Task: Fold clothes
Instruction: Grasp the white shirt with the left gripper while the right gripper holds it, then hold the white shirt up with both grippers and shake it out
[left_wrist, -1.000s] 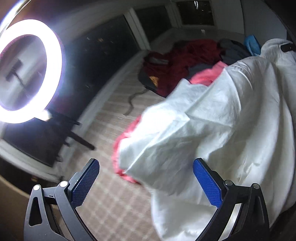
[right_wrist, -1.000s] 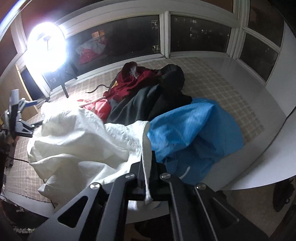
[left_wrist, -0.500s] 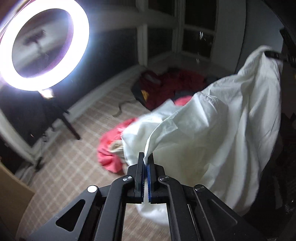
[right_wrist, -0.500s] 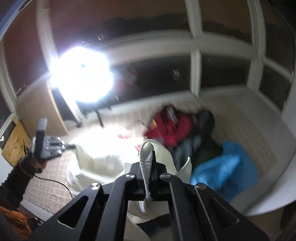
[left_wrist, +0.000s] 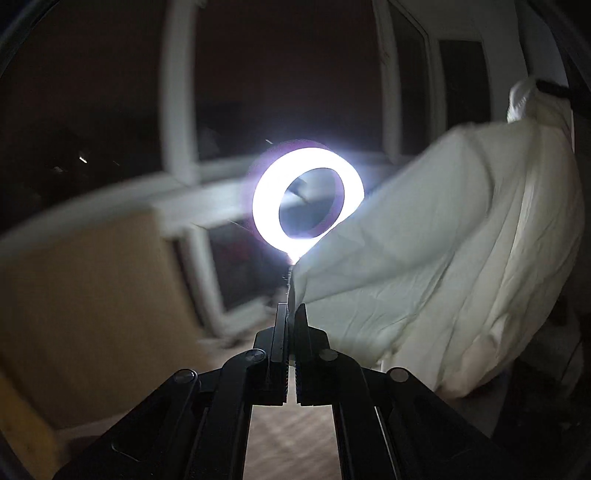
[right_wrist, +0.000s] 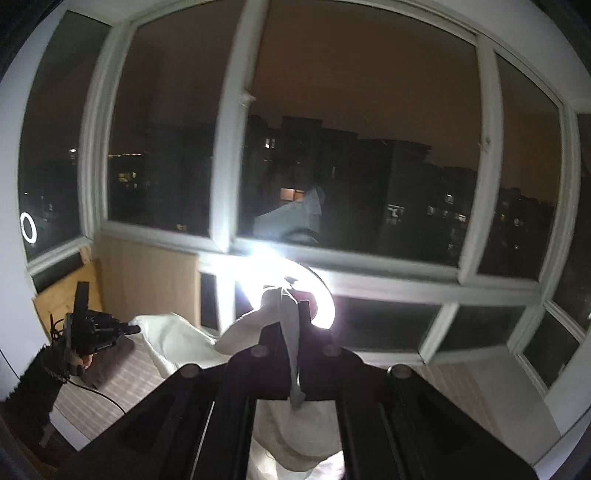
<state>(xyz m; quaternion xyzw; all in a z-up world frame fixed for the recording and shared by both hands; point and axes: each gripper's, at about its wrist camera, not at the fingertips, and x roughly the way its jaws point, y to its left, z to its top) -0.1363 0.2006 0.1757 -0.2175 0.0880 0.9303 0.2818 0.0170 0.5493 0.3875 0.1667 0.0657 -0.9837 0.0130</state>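
— White garment (left_wrist: 443, 251): where is it?
— Stretched between my two, off the floor. My left hand-held gripper (left_wrist: 291, 321) clamps one corner, my right hand-held gripper (right_wrist: 291, 332) another.

From my left claw (left_wrist: 291, 314), the ring light (left_wrist: 308, 197) stands at twelve o'clock, close ahead. The white cloth (left_wrist: 461, 258) hangs and fills the side from one to four o'clock. Toward nine o'clock there is free air before the beige panel (left_wrist: 92, 302). The window frame (right_wrist: 225, 147) closes the far side.
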